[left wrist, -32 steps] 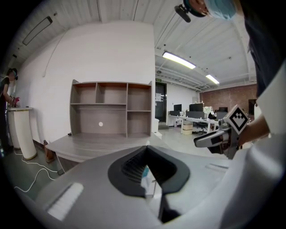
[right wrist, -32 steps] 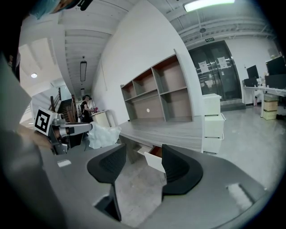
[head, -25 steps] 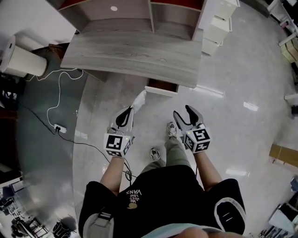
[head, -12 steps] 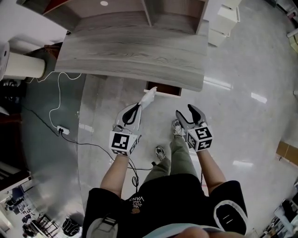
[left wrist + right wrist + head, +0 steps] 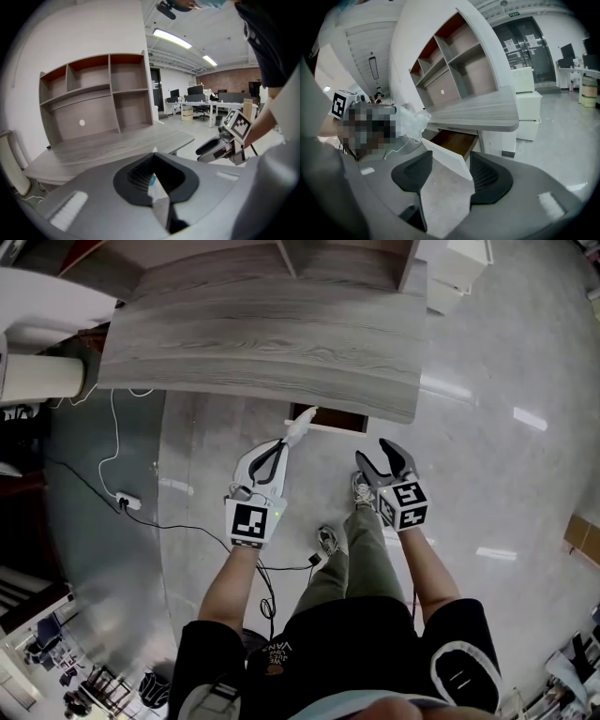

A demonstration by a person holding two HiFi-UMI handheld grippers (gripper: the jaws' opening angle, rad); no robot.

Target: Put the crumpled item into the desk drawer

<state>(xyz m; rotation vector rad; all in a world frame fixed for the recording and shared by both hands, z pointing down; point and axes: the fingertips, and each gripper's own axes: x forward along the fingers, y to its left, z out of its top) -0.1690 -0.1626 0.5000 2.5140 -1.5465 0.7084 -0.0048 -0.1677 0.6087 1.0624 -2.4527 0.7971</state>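
Overhead, head view: left gripper has its jaws closed on the crumpled item, a white wad sticking out past the tips. The wad sits just in front of the open drawer, under the front edge of the desk. Right gripper is beside it, jaws apart, nothing in them. A cable lies on the floor at left.

Left gripper view: left gripper is fully closed and the crumpled item is pinched between the pads. Desk and shelf unit are ahead, right gripper off to the right.

Right gripper view: right gripper is open wide and empty. Through the gap the drawer stands pulled out below the desk. The crumpled item is up left of the drawer, near it, not inside.
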